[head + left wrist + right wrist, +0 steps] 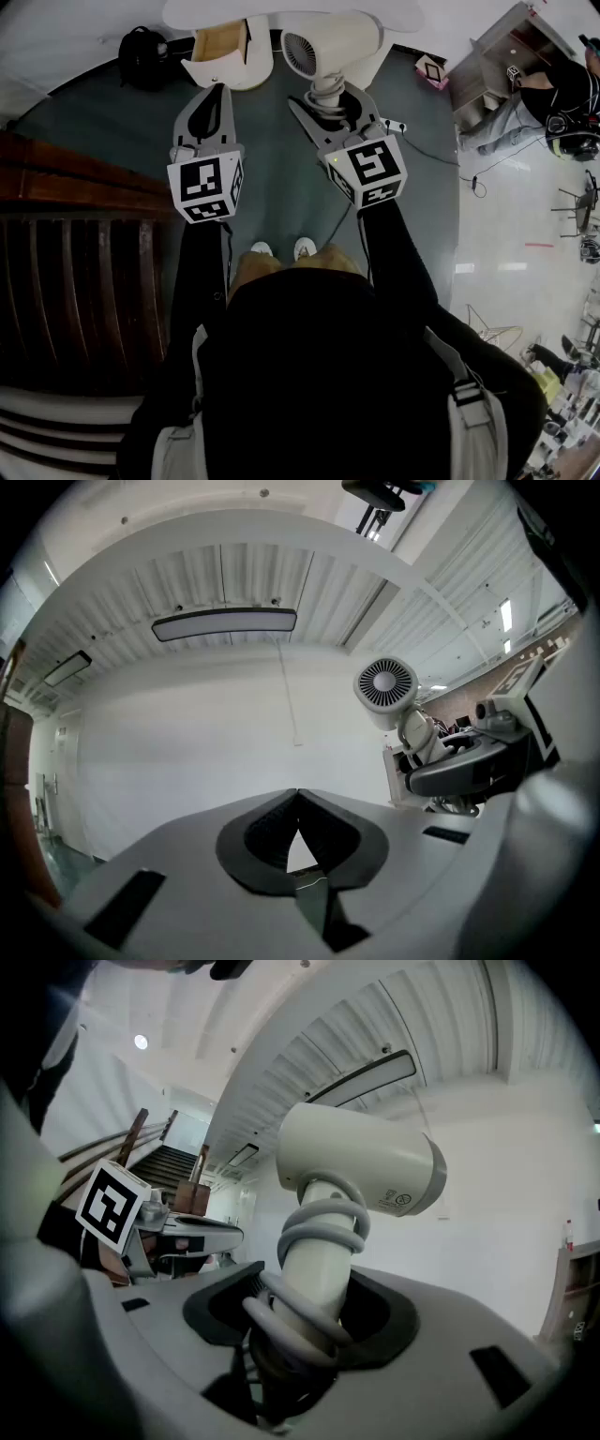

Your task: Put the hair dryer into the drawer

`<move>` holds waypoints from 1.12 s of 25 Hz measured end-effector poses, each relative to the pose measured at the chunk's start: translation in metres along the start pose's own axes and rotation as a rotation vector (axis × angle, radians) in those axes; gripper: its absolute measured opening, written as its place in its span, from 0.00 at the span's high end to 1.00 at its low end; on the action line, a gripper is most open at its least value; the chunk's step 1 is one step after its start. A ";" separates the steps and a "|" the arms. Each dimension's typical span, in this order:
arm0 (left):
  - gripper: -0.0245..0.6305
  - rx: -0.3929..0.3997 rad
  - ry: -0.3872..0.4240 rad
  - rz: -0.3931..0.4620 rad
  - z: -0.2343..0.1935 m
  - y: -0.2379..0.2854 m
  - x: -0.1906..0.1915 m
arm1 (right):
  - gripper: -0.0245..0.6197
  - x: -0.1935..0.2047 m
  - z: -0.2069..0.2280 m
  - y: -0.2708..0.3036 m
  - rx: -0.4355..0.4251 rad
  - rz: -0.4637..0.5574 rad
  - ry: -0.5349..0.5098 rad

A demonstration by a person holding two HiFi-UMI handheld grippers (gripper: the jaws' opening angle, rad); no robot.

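Head view: the left gripper (216,94) and the right gripper (328,101) are both held out level in front of the person, above a dark floor (272,187). Ahead of them stands a white cabinet (211,70) with its drawer (221,41) pulled open, showing a wooden interior.

Hair dryer (333,42):
- It is white, held upright by its handle, and is not in the drawer.
- It sits just to the right of the open drawer, at about the same level in this view.
- Its round rear grille faces the camera.

Right gripper view: the right gripper (314,1288) has its jaws spread wide and pinching the hair dryer (361,1166) by the lower handle. The cord (319,1232) is wound in several loops round the handle, and the pads press on these loops. The barrel lies crosswise above the jaws. The left gripper's marker cube (114,1206) appears at the left.

Left gripper view: the left gripper (298,794) has its jaws pressed together, tips touching, with nothing between them. The hair dryer (386,686) appears to its right, well clear of it.

Further items in the head view: a black bag (142,56) lies left of the cabinet, and a second person (553,103) stands at the far right.
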State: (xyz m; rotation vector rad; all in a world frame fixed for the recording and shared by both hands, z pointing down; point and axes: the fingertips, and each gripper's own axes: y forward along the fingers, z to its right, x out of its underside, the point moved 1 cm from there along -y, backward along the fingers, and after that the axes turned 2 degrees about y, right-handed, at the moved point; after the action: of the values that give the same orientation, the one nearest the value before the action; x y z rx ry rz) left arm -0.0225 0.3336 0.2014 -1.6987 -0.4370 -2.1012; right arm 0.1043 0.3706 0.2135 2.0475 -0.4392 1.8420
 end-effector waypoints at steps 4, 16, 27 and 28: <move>0.94 -0.012 -0.003 0.009 0.002 -0.005 -0.003 | 0.58 0.001 0.008 -0.006 0.019 0.010 0.022; 0.94 -0.028 -0.005 -0.004 0.001 -0.014 0.003 | 0.58 0.001 0.003 -0.005 -0.003 0.009 0.011; 0.94 -0.041 0.006 -0.008 0.002 -0.015 0.002 | 0.58 0.001 0.007 -0.009 -0.008 0.023 0.008; 0.94 -0.042 0.009 -0.008 0.002 -0.016 0.002 | 0.58 0.001 0.008 -0.009 -0.006 0.026 0.010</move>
State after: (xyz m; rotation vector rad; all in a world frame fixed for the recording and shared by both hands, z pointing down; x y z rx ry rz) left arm -0.0293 0.3483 0.2040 -1.7129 -0.4004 -2.1377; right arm 0.1153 0.3754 0.2131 2.0367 -0.4711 1.8629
